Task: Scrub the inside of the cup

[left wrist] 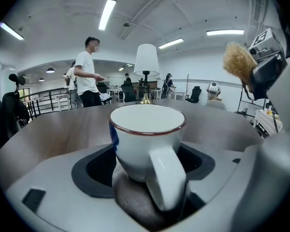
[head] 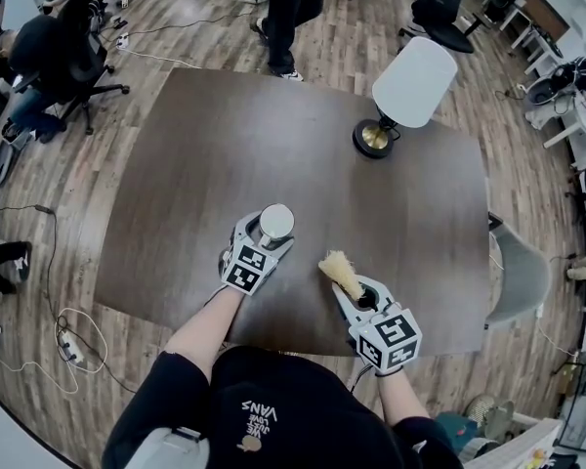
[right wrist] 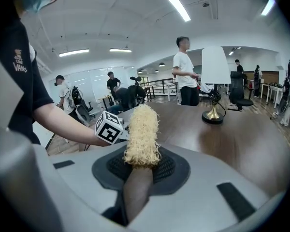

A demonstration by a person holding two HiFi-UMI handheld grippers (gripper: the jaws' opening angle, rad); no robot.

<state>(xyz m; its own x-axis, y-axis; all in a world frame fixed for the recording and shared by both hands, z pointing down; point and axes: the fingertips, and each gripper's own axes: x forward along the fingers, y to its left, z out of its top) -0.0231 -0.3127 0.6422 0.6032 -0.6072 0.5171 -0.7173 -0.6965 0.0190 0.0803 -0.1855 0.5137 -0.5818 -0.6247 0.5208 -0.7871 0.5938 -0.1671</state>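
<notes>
Black short-sleeved shirt (head: 273, 404), grey left claw (head: 272, 233) and right claw (head: 359, 294)

1. This is looking like a large open-plan office or shared lab workspace.
2. A wide, dark wooden counter (head: 273, 164) is standing on a pale wood-plank floor (head: 156, 27) and carrying a white-shaded table lamp (head: 410, 86) with a brass base.
3. Black wheeled office chairs (head: 439, 13) are sitting around the room, and a seated person (head: 39, 57) is occupying one at the left.
4. Long ceiling strip lights (left wrist: 106, 13) are glowing across a white ceiling.
5. Several people are standing in the background, and a person in a white T-shirt (left wrist: 84, 71) is standing just beyond the counter.
6. Loose cables (head: 73, 335) are trailing over the floor, and white desks (head: 578, 135) are lining the right edge.
</notes>
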